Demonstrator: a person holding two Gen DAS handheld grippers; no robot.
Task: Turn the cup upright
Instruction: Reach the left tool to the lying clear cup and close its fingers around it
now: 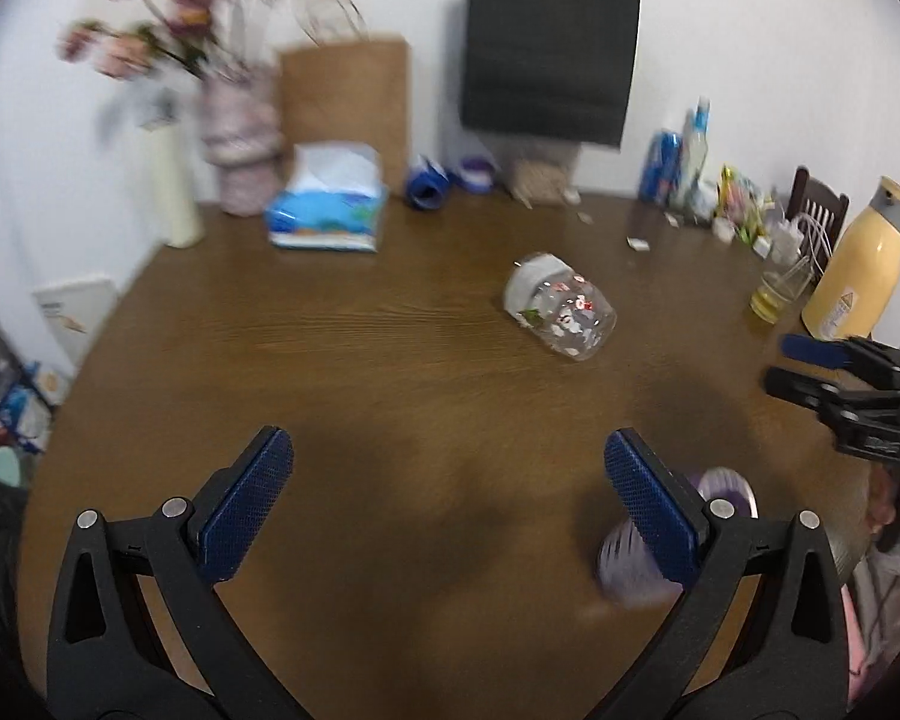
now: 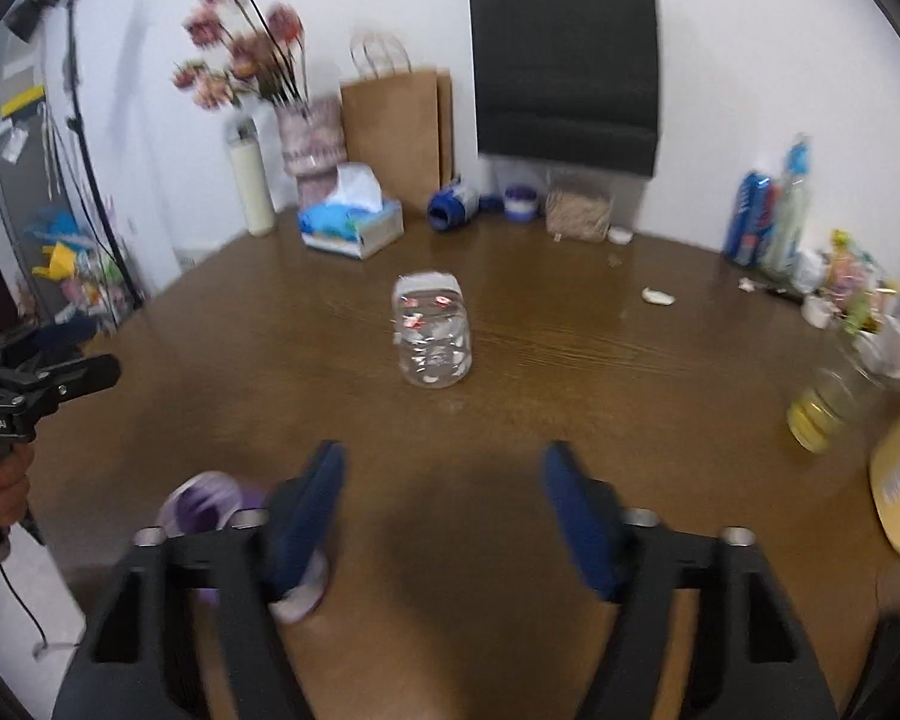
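A clear glass cup [image 1: 561, 313] with small red and white prints lies on its side near the middle of the brown wooden table [image 1: 342, 360]. It also shows in the right wrist view [image 2: 432, 330], straight ahead of the fingers. My left gripper [image 1: 449, 504] is open and empty, well short of the cup and to its left. My right gripper [image 2: 444, 516] is open and empty, a good way in front of the cup. The right gripper also shows at the right edge of the left wrist view [image 1: 810, 369].
A purple and white cup [image 1: 678, 534] lies near the table's front edge, between the grippers. A tissue box [image 1: 327, 207], flower vase [image 1: 240, 144], paper bags [image 1: 348, 102] and bottles [image 1: 684, 156] line the back. A yellow flask [image 1: 858, 264] and a glass of yellow liquid [image 1: 774, 294] stand at the right.
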